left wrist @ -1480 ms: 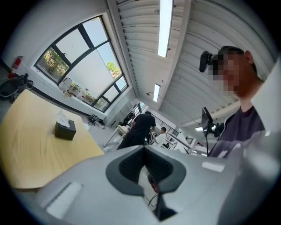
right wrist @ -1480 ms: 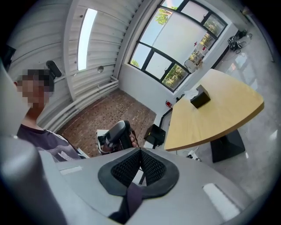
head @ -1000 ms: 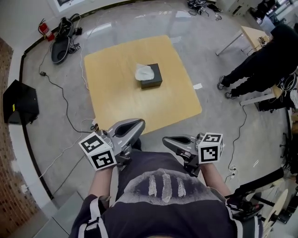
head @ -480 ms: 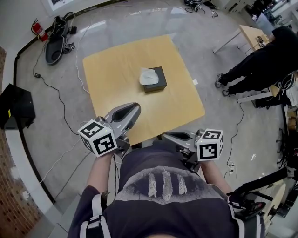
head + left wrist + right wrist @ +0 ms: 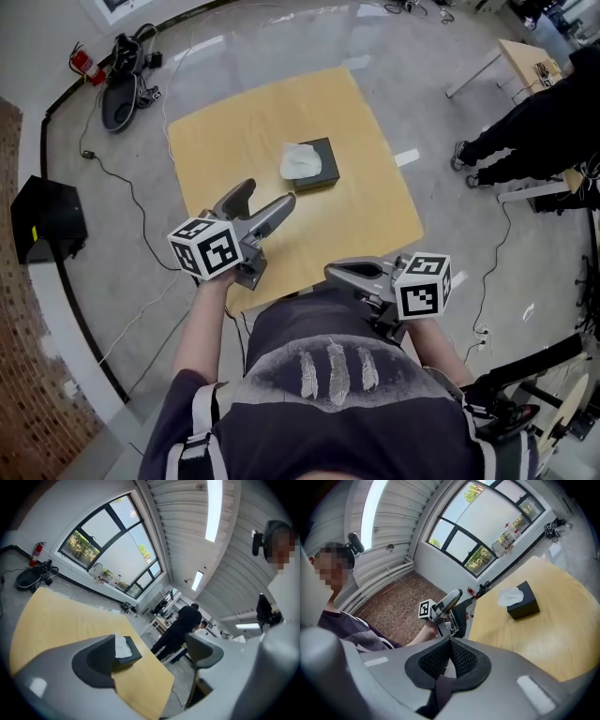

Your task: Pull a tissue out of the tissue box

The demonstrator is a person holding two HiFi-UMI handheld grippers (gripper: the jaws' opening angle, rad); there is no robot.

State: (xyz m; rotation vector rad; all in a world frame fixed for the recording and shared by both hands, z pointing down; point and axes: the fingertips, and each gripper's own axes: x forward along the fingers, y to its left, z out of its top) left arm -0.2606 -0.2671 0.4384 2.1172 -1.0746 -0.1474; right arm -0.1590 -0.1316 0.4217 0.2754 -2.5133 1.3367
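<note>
A black tissue box (image 5: pixel 317 167) stands near the middle of the square wooden table (image 5: pixel 375 202), with a white tissue (image 5: pixel 297 160) sticking out of its top. My left gripper (image 5: pixel 270 192) hovers over the table's near left part, short of the box; its jaws are opening with nothing between them. Through the left gripper view the box (image 5: pixel 127 654) and tissue (image 5: pixel 121 646) show between the spread jaws. My right gripper (image 5: pixel 336 273) stays shut and empty by my body at the table's front edge. In the right gripper view the box (image 5: pixel 526 604) lies far ahead.
A person in black (image 5: pixel 539 117) stands at the right beside another small table (image 5: pixel 527 58). On the floor to the left lie a black case (image 5: pixel 45 220), cables, a bag (image 5: pixel 120 89) and a red extinguisher (image 5: pixel 82 62). A brick wall runs along the left.
My left gripper has moved forward from my body out over the table's near edge, and its jaws have gone from shut to wide open. The right gripper has shifted only a little.
</note>
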